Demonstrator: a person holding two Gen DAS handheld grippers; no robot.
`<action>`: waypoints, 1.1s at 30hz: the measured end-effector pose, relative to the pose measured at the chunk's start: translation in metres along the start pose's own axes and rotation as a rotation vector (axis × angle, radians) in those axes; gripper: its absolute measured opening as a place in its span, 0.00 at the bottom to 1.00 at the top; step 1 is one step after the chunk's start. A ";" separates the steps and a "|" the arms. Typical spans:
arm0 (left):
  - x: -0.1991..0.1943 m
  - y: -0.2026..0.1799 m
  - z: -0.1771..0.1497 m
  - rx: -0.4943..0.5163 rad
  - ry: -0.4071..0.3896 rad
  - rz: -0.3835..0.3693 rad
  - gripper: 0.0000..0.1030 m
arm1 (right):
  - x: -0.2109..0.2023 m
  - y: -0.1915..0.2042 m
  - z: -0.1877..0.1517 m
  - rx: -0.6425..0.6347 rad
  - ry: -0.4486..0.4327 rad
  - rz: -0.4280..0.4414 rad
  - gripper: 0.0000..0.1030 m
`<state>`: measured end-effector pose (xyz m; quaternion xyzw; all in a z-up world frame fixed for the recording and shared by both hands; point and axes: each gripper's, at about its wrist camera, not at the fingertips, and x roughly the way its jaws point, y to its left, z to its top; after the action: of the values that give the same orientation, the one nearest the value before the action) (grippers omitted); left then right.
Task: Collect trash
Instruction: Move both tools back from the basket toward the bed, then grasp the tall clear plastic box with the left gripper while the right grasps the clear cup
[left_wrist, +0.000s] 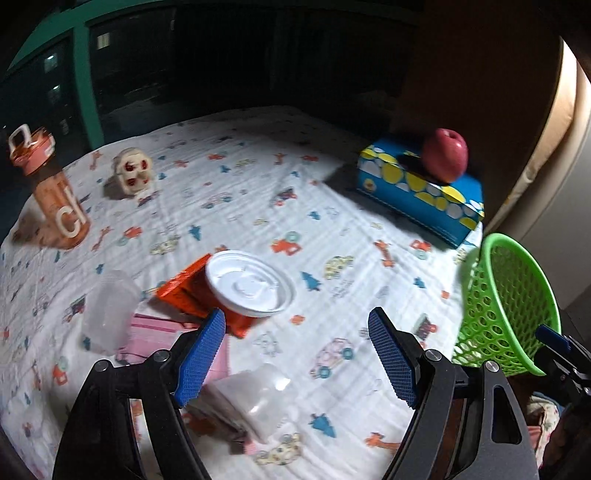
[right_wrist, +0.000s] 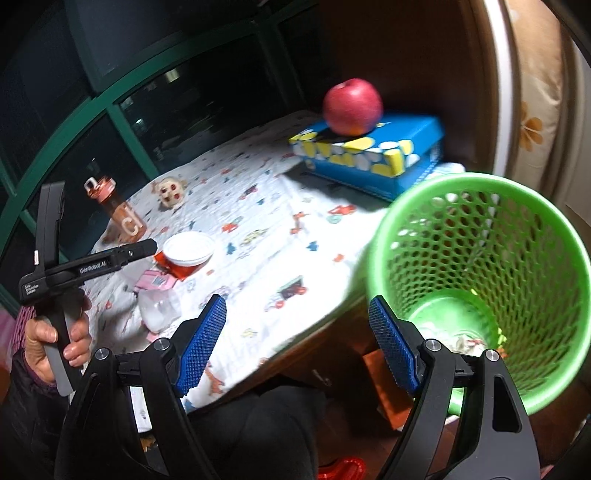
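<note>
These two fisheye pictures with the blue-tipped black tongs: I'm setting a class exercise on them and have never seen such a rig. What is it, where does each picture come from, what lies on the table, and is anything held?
A person holds a two-finger tool in each hand; a camera on each looks along its fingers. One picture comes from the left gripper, the other from the right gripper. Both are open and hold nothing.

On the patterned tablecloth lie a white lid on a red packet, pink packaging and clear plastic wrappers. Also there: an orange bottle, a small toy, and an apple on a blue tissue box.

The green basket, beside the table, already holds some scraps. In the right view, the person's hand grips the left tool.
</note>
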<state>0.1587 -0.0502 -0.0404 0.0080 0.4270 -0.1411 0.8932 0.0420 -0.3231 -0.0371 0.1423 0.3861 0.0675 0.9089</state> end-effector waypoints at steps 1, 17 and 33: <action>0.000 0.013 0.000 -0.019 -0.004 0.028 0.75 | 0.004 0.006 0.000 -0.009 0.006 0.008 0.77; 0.035 0.159 -0.001 -0.173 0.061 0.192 0.72 | 0.066 0.100 -0.003 -0.144 0.115 0.137 0.77; 0.067 0.175 -0.012 -0.198 0.130 0.086 0.28 | 0.136 0.157 -0.018 -0.189 0.247 0.246 0.74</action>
<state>0.2348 0.1032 -0.1175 -0.0529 0.4950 -0.0587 0.8653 0.1208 -0.1383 -0.0928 0.0928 0.4666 0.2309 0.8487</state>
